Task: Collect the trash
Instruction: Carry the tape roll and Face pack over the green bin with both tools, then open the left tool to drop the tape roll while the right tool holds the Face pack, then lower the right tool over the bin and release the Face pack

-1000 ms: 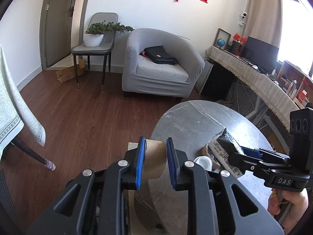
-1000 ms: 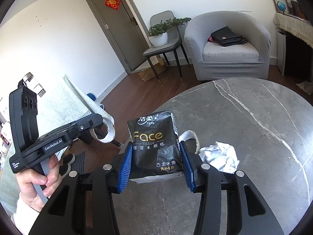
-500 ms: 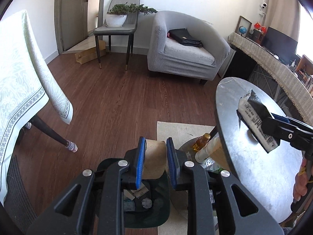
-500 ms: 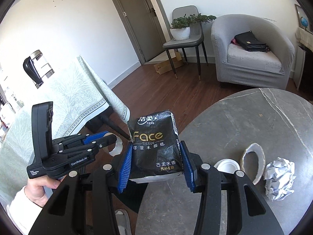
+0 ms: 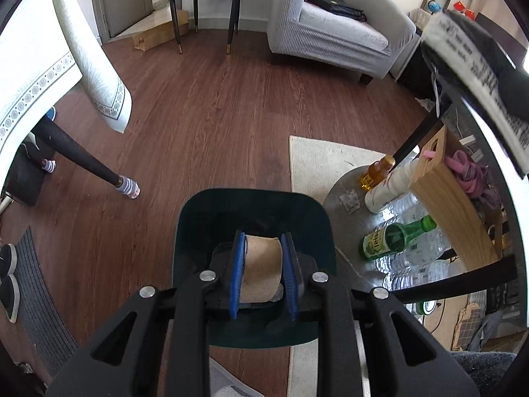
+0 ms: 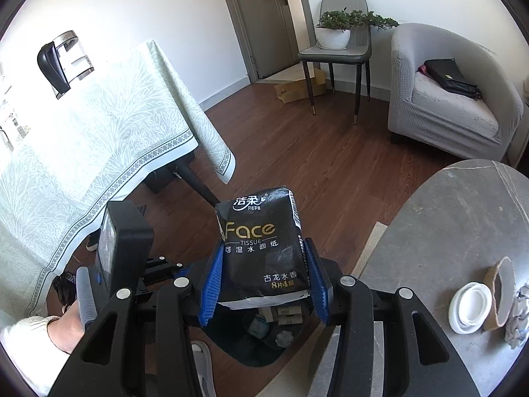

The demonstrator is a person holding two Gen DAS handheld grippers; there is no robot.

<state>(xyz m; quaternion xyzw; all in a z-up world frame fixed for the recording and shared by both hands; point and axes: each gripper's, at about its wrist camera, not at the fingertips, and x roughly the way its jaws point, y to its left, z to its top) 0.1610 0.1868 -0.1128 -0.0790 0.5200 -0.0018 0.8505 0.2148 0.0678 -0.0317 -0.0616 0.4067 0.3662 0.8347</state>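
The left gripper (image 5: 263,274) clamps a cardboard tube (image 5: 262,271) right above the dark bin (image 5: 198,231) (its jaws narrow). The right gripper (image 6: 264,284) pinches a black tissue pack (image 6: 263,248) over that bin's edge, jaws wider.

both grippers (image 5: 263,271) (image 6: 263,281) clamped, angled downward

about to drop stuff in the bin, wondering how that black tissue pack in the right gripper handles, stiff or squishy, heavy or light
The tissue pack is probably soft: its film wrapper is creased where the right gripper pinches it. It looks light for its size, standing upright from a grip low on its sides. The glossy film could be somewhat slippery, so it may slide free easily over the bin.
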